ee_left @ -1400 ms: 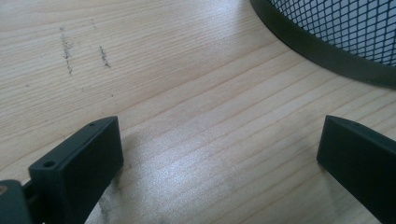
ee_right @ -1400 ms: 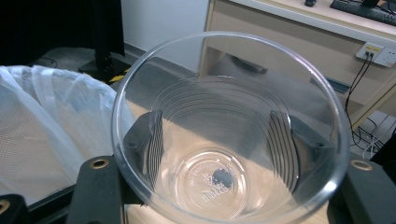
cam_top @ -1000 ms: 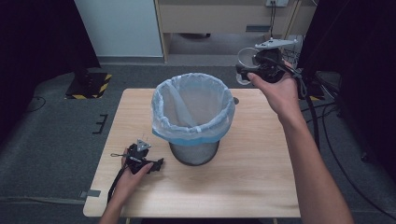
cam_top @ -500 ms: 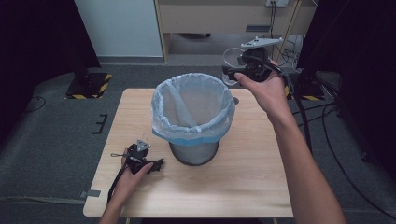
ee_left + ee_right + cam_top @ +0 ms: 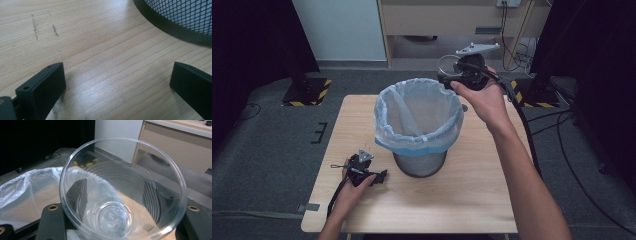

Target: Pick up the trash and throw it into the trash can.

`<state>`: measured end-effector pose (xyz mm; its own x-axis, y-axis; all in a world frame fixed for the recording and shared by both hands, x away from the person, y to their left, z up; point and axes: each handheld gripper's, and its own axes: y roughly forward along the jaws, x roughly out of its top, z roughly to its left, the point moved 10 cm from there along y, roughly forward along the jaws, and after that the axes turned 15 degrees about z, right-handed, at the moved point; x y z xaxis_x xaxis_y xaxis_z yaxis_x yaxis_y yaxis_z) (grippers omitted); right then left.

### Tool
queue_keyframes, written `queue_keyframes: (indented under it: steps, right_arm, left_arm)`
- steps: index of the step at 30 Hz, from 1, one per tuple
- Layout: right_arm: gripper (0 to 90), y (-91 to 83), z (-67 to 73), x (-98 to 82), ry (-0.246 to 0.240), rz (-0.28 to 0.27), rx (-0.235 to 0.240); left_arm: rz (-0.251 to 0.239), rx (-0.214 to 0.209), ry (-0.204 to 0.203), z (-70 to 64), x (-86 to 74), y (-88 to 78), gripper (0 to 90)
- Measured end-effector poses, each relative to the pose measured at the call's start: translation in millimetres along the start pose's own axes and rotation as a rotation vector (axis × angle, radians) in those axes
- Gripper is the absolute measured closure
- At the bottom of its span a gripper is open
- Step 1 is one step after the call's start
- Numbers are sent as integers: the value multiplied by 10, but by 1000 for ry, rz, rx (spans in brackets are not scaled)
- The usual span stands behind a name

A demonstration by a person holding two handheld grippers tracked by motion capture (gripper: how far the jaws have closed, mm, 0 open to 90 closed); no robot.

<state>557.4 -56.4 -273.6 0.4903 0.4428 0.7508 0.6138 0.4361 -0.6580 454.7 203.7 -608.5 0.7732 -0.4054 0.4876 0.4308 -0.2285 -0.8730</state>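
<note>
A black mesh bin [image 5: 419, 162] lined with a pale blue plastic bag [image 5: 419, 112] stands in the middle of the wooden table [image 5: 462, 200]. My right gripper [image 5: 451, 70] hovers over the bin's far right rim, shut on a clear plastic cup [image 5: 448, 64]. In the right gripper view the cup [image 5: 122, 192] sits upright between the jaws, its mouth toward the camera, with the bag's [image 5: 27, 190] opening below it at left. My left gripper [image 5: 381, 176] rests on the table left of the bin's base, open and empty. Its jaws stand wide apart over bare wood, with the bin's base [image 5: 180, 22] just ahead.
A light wood cabinet [image 5: 447, 20] and a white panel [image 5: 339, 27] stand beyond the table. Cables [image 5: 522, 110] trail from the right gripper over the table's right edge. Dark stands with yellow-black bases [image 5: 307, 92] flank the table on grey carpet.
My right gripper has carried the cup leftward, from beyond the table's far right corner to over the bin's rim. The left gripper has stayed still.
</note>
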Motion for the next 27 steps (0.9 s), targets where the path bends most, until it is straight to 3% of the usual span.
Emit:
queue_keyframes:
  steps: [11, 27]
  right_arm:
    - [366, 15, 195, 78, -36, -12, 22]
    - [363, 222, 360, 14, -65, 44, 58]
  left_arm:
    - [0, 0, 1, 0, 0, 0, 0]
    - [0, -1, 1, -3, -1, 0, 0]
